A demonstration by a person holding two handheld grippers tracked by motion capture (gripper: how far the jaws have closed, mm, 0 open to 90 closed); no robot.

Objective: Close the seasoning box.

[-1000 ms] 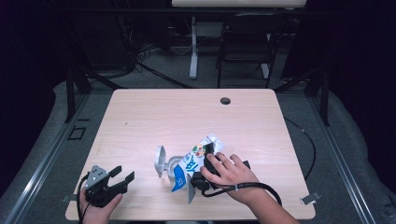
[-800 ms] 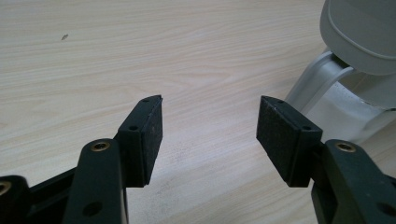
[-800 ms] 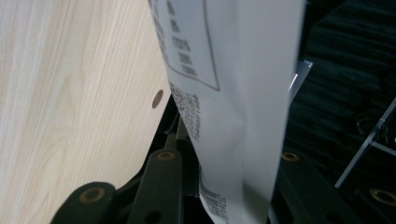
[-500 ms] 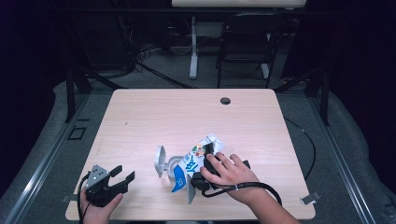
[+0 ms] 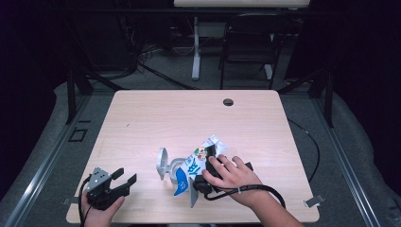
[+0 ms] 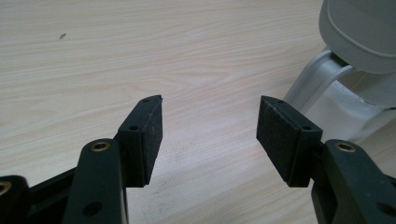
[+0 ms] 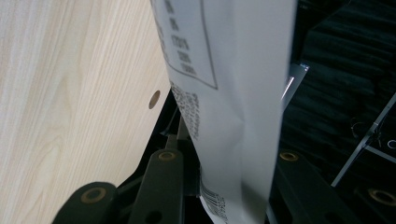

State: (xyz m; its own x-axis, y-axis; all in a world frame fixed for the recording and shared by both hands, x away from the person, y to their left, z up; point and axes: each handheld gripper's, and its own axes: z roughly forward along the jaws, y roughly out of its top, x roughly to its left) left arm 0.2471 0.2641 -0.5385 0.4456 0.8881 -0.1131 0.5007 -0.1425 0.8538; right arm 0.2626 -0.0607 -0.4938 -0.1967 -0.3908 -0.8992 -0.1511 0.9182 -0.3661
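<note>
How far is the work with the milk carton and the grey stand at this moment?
Done: the right gripper is shut on the milk carton, lifted and tilted beside the grey stand. In hand: the carton held there. Left: the left gripper is open near the table corner, touching nothing, so whatever follows with the stand has not begun.

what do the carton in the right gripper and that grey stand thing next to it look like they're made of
The carton looks like coated paperboard: printed blue and white faces, a creased, crumpled top, and a dented white panel with printed text between the right gripper's jaws. The grey stand looks like moulded plastic, matte, with rounded edges and an even colour; painted metal cannot be ruled out.
</note>
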